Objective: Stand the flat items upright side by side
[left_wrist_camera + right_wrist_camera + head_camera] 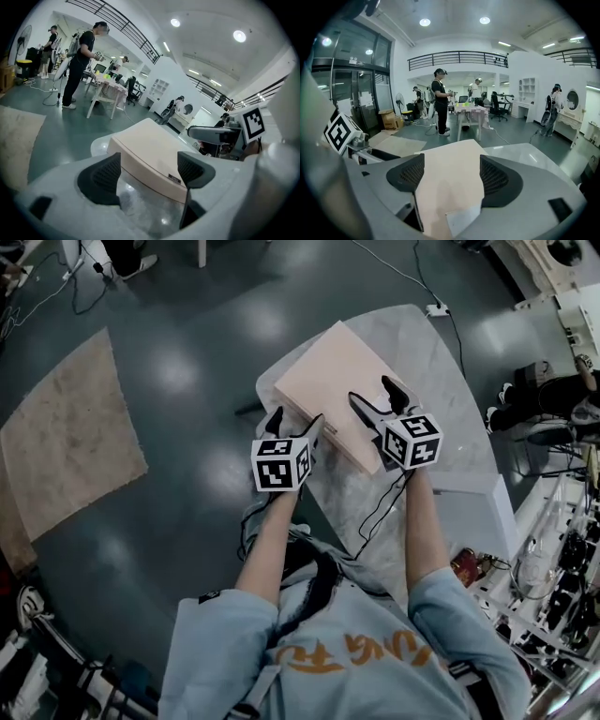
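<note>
Status: pale pink flat box (337, 381) lying flat on grey-white table (441, 409), not upright, one corner pointing near

Left gripper (294, 423) at box's near left edge, jaws wide apart, nothing clamped. From left gripper view: box (150, 150) side face just beyond the pads (105, 178), small dark label (174, 178) on that face, bare tabletop between the jaws

Right gripper (372, 393) above box top, toward its near right edge, jaws equally wide, empty. From right gripper view: box (450, 154) top filling the gap between the pads, white patch (461, 220) at its near end; contact with the top not discernible

Marker cubes (281, 463) near side of both grippers, facing up

Tan rug (66, 437) on floor, well left of table. Background in both gripper views: several people standing round a small far table (471, 112)
</note>
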Demonstrator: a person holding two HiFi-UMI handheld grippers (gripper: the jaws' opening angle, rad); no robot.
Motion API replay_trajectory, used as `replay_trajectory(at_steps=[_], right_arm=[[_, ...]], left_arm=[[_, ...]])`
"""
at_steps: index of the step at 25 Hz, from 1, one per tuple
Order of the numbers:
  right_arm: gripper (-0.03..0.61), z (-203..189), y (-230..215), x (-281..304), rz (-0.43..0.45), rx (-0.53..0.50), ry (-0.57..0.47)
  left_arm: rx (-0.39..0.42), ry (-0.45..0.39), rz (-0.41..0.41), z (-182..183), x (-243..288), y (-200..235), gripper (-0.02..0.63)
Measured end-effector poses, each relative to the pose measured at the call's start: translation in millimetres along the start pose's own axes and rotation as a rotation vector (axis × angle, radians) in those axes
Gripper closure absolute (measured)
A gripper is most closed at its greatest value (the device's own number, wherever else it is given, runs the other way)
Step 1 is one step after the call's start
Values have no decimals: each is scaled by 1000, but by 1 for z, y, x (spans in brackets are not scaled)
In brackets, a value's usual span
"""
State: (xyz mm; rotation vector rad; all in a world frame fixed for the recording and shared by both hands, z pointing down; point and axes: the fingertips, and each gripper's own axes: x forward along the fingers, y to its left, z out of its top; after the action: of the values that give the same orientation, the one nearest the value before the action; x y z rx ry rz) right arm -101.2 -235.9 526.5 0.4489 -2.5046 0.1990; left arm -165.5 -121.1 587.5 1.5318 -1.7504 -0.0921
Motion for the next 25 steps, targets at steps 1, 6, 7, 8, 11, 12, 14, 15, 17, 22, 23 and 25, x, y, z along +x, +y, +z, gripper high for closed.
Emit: replay_trajectory(at_steps=[1, 6, 7, 8, 11, 12, 14, 15, 17, 22, 23, 25], right_arm=[[209, -2, -4, 6, 1, 1, 10], [207, -10, -23, 34, -2, 4, 57], [207, -11, -26, 38, -2, 0, 69], [207, -13, -29, 42, -2, -4, 81], [206, -15, -41, 52, -10, -11, 99], [206, -15, -43, 56, -12, -16, 103], [201, -14, -47, 65, -18, -37, 112], [201, -13, -49, 70, -22, -48, 114], [201, -12, -55, 78, -30, -58, 115], [192, -10, -73, 95, -42, -23, 111], [189, -11, -76, 97, -43, -11, 113], [189, -10, -82, 100, -40, 10, 116]], left_arm=[[-2, 9, -5, 0, 4, 2, 232], [-9, 47, -38, -1, 19, 12, 232], [-12, 55, -41, -1, 22, 13, 230], [-17, 64, -44, -2, 24, 13, 230], [-50, 89, -55, -4, 32, 11, 230], [-60, 98, -54, -5, 35, 12, 230], [-66, 118, -43, -6, 37, 16, 227], [-65, 130, -37, -7, 38, 18, 227], [-69, 153, -29, -9, 39, 21, 227], [-69, 202, -23, -8, 43, 30, 227], [-69, 209, -25, -8, 44, 31, 227], [-65, 219, -34, -6, 46, 32, 227]])
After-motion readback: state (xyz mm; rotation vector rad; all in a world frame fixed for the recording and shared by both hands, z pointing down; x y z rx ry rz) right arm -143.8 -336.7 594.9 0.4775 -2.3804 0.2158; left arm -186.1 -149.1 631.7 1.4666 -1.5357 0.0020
